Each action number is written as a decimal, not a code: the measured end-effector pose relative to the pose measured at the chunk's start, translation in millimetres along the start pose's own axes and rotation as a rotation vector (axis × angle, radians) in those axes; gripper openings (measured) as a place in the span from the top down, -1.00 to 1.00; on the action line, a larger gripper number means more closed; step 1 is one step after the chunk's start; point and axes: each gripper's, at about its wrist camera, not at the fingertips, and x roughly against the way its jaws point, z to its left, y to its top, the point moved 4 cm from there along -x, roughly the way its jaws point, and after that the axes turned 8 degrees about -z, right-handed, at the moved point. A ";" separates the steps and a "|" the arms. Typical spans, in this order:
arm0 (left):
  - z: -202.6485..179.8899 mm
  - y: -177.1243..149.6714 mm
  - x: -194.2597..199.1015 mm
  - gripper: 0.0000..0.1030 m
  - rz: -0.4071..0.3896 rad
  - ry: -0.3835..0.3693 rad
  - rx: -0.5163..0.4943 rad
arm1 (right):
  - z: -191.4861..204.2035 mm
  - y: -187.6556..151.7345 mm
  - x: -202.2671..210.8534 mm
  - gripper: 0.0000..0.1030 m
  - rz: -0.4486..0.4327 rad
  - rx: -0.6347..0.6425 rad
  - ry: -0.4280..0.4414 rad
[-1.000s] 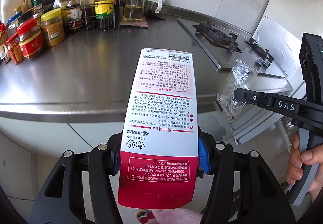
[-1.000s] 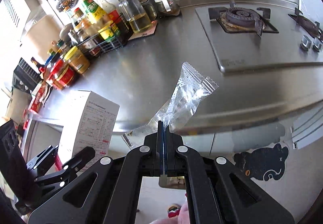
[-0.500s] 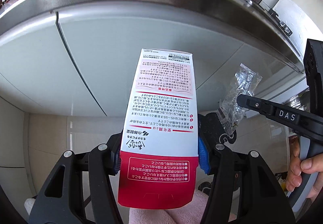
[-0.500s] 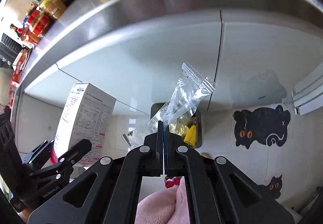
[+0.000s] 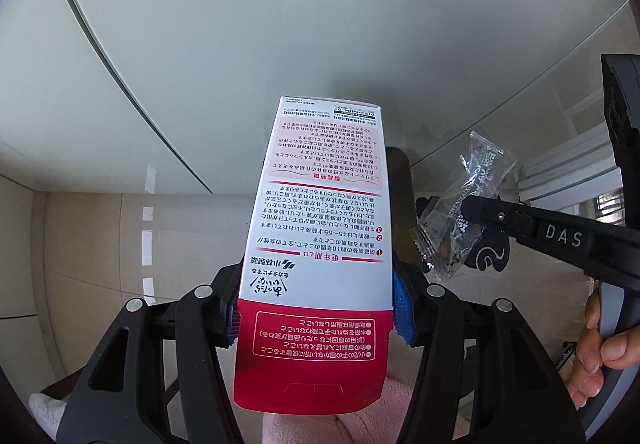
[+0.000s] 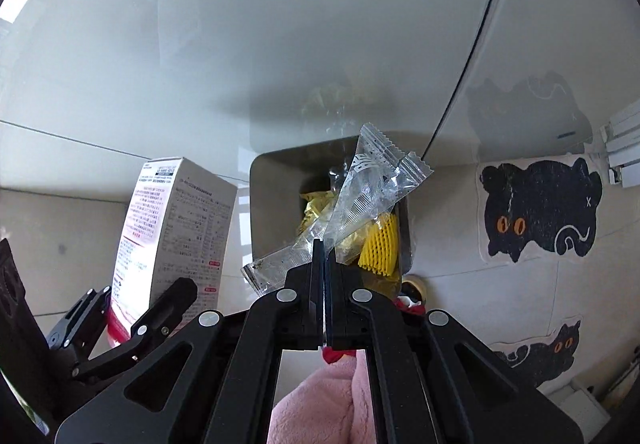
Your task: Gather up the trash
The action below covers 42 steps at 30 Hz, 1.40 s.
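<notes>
The left gripper (image 5: 316,308) is clamping a red-and-white carton (image 5: 320,228) between its blue pads, its jaws standing as wide as the carton, which is pointing down toward the tiled floor (image 5: 88,244) in front of pale cabinet doors (image 5: 280,24). Just to its right, the right gripper (image 6: 323,256) is pinching a crumpled clear wrapper (image 6: 360,196), jaws fully closed on it. The wrapper is hanging over a grey trash bin (image 6: 272,204) already holding yellow packaging (image 6: 378,244). A black cat sticker (image 6: 540,212) is lying on the floor farther right.
</notes>
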 end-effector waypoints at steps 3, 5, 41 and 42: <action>3.0 -5.0 -20.1 -0.06 0.024 -0.006 0.007 | 2.9 -2.5 -20.5 0.95 0.025 0.058 -0.018; 5.7 -6.9 -30.1 -0.06 0.037 -0.008 0.012 | 3.1 0.1 -28.9 0.95 0.034 0.060 -0.020; -25.8 61.6 157.3 -0.84 -0.151 -0.022 -0.041 | 28.2 35.4 177.9 -0.94 -0.173 -0.038 0.023; -29.1 66.3 170.8 -0.84 -0.165 -0.021 -0.047 | 29.3 37.6 193.7 -0.94 -0.197 -0.030 0.025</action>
